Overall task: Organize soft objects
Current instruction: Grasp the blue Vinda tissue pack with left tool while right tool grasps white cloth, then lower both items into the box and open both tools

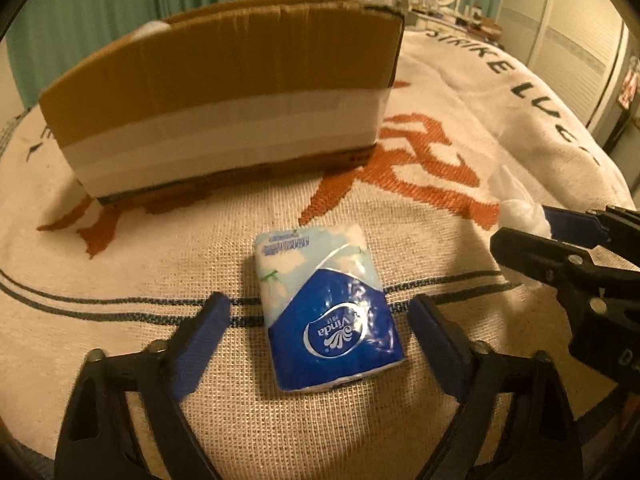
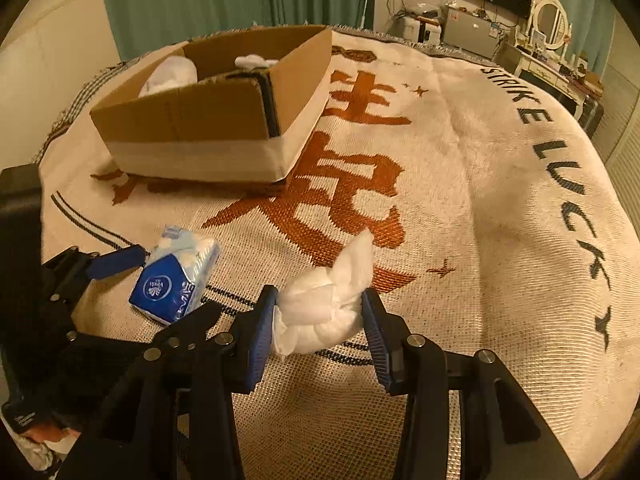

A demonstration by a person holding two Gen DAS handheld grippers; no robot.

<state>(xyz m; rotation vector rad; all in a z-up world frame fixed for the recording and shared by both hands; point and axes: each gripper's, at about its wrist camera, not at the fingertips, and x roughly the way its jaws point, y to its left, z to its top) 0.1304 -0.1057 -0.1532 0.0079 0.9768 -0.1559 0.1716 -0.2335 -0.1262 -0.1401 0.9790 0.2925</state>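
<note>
Tissue pack (image 1: 326, 312) lies between the spread left hand-held gripper (image 1: 320, 320) fingers.

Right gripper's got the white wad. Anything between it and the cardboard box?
Nothing visible. From the right gripper, shut on the white wad, bare blanket runs to the cardboard box. The tissue pack and left gripper lie off to the left.
</note>
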